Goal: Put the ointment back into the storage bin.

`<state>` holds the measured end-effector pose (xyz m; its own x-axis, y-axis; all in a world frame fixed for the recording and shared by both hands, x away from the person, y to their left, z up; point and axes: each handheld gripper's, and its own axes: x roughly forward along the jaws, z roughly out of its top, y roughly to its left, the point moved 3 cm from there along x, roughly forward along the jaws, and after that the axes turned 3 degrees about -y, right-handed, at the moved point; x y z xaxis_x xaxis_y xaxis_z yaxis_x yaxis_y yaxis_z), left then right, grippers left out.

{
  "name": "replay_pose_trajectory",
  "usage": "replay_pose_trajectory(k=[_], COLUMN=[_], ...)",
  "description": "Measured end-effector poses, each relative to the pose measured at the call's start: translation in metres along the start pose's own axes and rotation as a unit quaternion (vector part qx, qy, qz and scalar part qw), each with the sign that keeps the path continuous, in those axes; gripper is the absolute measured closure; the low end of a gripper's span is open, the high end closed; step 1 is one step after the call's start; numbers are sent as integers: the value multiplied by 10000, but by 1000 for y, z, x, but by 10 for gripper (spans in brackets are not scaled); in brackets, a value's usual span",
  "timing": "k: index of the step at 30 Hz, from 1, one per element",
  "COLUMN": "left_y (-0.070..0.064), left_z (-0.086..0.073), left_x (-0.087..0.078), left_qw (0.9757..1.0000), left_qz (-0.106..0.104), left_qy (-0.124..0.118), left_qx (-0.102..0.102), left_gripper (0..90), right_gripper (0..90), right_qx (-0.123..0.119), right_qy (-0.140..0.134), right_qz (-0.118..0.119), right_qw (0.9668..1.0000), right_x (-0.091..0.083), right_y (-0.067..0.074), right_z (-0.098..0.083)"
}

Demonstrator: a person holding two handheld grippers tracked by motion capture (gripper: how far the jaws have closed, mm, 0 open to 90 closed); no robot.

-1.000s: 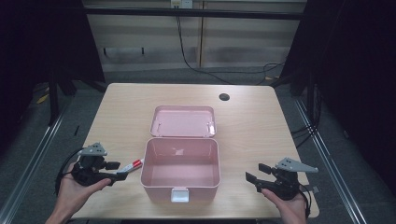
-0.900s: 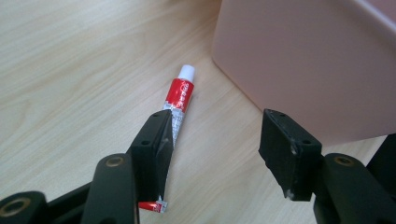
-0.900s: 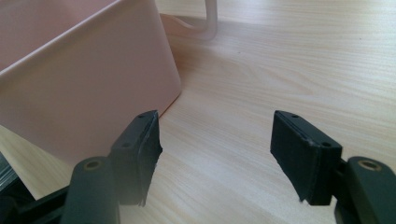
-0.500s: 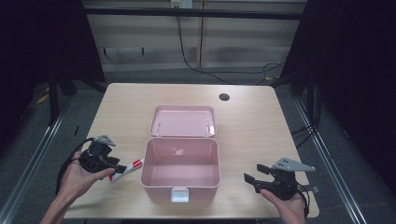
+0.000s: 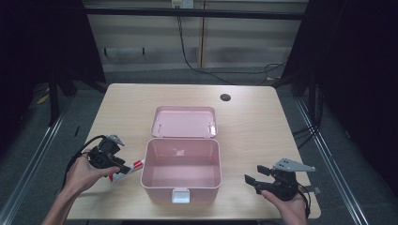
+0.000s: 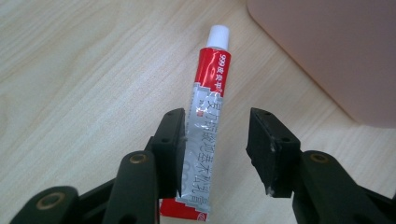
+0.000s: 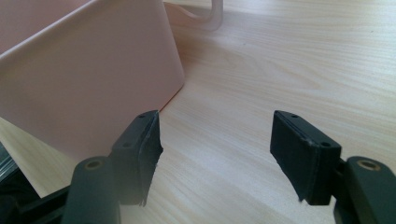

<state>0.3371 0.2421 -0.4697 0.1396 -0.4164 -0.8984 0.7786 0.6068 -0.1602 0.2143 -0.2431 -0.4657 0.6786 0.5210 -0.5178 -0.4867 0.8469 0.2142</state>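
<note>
tube: red and silver squeeze tube with a white cap, lying flat on the table just left of the box, cap end toward the box wall. Soft crimped body, printed foil look.
axis: in the left gripper view its long axis runs straight away from the gripper, between the jaws, crimped tail nearest the camera, cap farthest.
left gripper: astride the tube's rear half. Its jaws have just been closing with the tube between them. One pad seems to touch the tube's edge; the other stands off with bare wood showing in the gap, so I judge no grip yet. Half wide.
key relation: the tube sits off-centre between the pads, hard against one side. Further closing should push it across before pinching it, by my reading.
nearer hand: the left, plainly; in the high view the left gripper is over the tube, on the box's left.
right gripper: jaws apart with nothing between them, hovering low over the table by the box's right front corner. In the high view it is well away from the tube.
box: pink plastic, rounded corners, smooth matte walls, empty inside, white latch at the front; lid hinged back flat behind it.
table: pale wood-grain top, with a dark round hole at the box's far right.
</note>
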Motion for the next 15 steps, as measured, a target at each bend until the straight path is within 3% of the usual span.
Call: replay_pose_trajectory(k=[7,11,15], left_y=[3,6,6], left_z=[4,5,7], left_x=[9,14,17], left_qw=[9997,9993,9992], left_qz=[-10,3,-54], left_qy=[246,384,396], left_qx=[81,29,81], left_gripper=[589,564,581], right_gripper=[331,331,331], right_qx=[-15,-23,-22], right_qy=[26,46,61], right_qz=[3,-31,-25], right_qw=[10000,10000,10000], right_x=[1,1,1], right_y=[0,-1,-1], right_z=[0,0,-1])
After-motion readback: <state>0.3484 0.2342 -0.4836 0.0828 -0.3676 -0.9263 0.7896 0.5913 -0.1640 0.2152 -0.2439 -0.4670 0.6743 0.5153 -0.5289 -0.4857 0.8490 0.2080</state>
